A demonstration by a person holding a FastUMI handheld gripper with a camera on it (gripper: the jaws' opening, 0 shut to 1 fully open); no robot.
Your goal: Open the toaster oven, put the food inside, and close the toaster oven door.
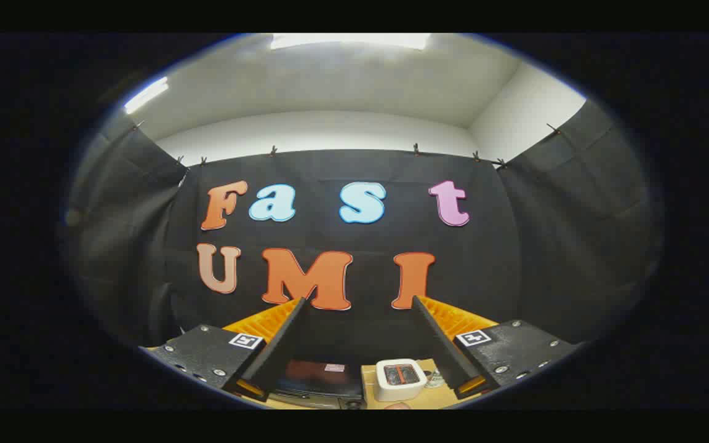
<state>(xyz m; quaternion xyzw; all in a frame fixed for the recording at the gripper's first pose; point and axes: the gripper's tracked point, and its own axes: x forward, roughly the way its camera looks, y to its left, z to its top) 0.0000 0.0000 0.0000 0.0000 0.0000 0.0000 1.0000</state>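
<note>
While the gripper (359, 303) hangs with fingers spread wide, nothing sits between them.
Low in the frame, the toaster oven (320, 383) lies on the table (373, 394), beside a small white toaster (400, 379).

High, level view toward booth wall (354, 246)

A small white box (400, 379) with a dark red-striped top stands on the wooden table (373, 394). Behind the table hangs black cloth (354, 240), with a ceiling light (349, 40) above.
</note>
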